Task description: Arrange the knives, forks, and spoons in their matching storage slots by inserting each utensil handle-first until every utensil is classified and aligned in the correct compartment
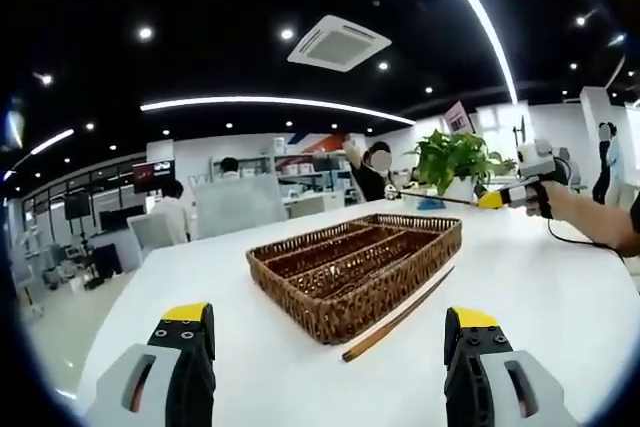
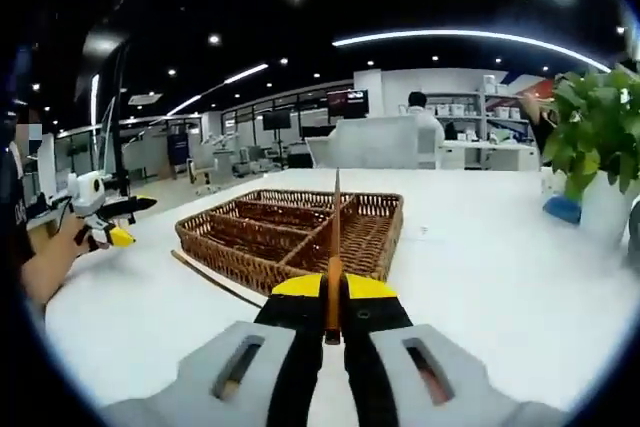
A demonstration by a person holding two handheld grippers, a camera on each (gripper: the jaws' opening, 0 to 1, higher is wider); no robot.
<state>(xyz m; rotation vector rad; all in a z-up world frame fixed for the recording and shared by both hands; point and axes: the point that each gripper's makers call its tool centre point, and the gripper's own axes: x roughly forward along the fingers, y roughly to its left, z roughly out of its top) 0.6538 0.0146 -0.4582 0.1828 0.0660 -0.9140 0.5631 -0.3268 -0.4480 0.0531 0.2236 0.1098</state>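
Observation:
A brown wicker tray with long slots stands on the white table. One thin wooden stick, like a chopstick, lies on the table along the tray's side. My left gripper hangs open in front of the tray with nothing between its jaws. In the right gripper view my right gripper is shut on a second thin wooden stick, which points out over the wicker tray. The lying stick shows left of the tray. A hand holds the right gripper beyond the tray's far corner.
A potted green plant stands at the table's far side, near the right gripper; it is the plant in a white pot. The left gripper shows at the table's left edge. Desks, shelves and people fill the room behind.

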